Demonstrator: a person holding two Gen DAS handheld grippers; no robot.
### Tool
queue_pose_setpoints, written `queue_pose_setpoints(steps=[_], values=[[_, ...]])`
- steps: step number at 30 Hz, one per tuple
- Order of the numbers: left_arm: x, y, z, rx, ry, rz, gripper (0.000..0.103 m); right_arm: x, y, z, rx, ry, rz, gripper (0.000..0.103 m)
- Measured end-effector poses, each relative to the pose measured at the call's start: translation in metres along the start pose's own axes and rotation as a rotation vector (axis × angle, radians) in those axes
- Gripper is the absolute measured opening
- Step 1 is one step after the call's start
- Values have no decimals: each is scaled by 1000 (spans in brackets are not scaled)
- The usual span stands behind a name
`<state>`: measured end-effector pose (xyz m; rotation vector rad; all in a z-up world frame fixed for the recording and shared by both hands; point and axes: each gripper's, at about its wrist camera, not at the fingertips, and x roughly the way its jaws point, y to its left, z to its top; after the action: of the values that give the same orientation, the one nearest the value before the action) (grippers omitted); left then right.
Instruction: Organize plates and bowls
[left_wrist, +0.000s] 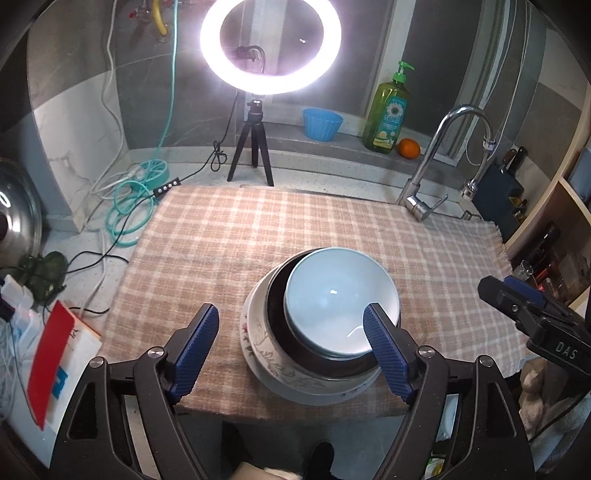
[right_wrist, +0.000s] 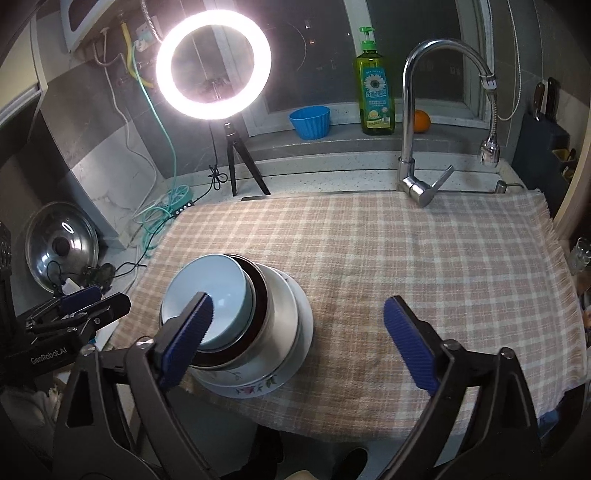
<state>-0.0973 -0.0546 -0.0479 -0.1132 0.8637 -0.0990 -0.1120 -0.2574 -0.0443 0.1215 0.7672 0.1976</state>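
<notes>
Crockery sits in one nested stack near the front edge of the checked cloth (left_wrist: 303, 229) that covers the counter (left_wrist: 207, 170): a pale blue bowl (left_wrist: 338, 295) on top, inside a dark-lined bowl (left_wrist: 275, 314), inside a white bowl with leaf print (left_wrist: 271, 356), all on a floral-rimmed plate (right_wrist: 255, 389).

In the left wrist view the stack lies just below the middle, toward 5 o'clock, and the left gripper (left_wrist: 293, 349) hangs over the near edge of the cloth with its fingers spread wide and holding nothing. Its right blue pad overlaps the near rim of the pale blue bowl in the picture; whether it touches cannot be told. The left pad stands clear over bare cloth.

In the right wrist view the stack lies at about 8 o'clock. The right gripper (right_wrist: 301, 338) is also spread wide and empty, its left pad in front of the pale blue bowl, its right pad over open cloth, well apart from the stack. Each gripper shows at the edge of the other's view, the right one at 3 o'clock, the left one at 8 o'clock.

Beyond the cloth at 12 o'clock a lit ring light (left_wrist: 269, 46) stands on a small tripod (left_wrist: 253, 147). On the sill behind are a blue ribbed cup (left_wrist: 322, 123), a green soap bottle (left_wrist: 386, 110) and an orange (left_wrist: 409, 148). A chrome faucet (right_wrist: 417, 122) rises at the far edge of the cloth. A glass pot lid (right_wrist: 62, 247) leans at 9 o'clock.
</notes>
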Motion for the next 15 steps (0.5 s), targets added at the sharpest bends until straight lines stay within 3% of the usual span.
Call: queue_pose_setpoints(steps=[15], values=[[8, -5, 1, 21, 45, -13, 81, 6, 11, 5, -12, -3, 6, 98]])
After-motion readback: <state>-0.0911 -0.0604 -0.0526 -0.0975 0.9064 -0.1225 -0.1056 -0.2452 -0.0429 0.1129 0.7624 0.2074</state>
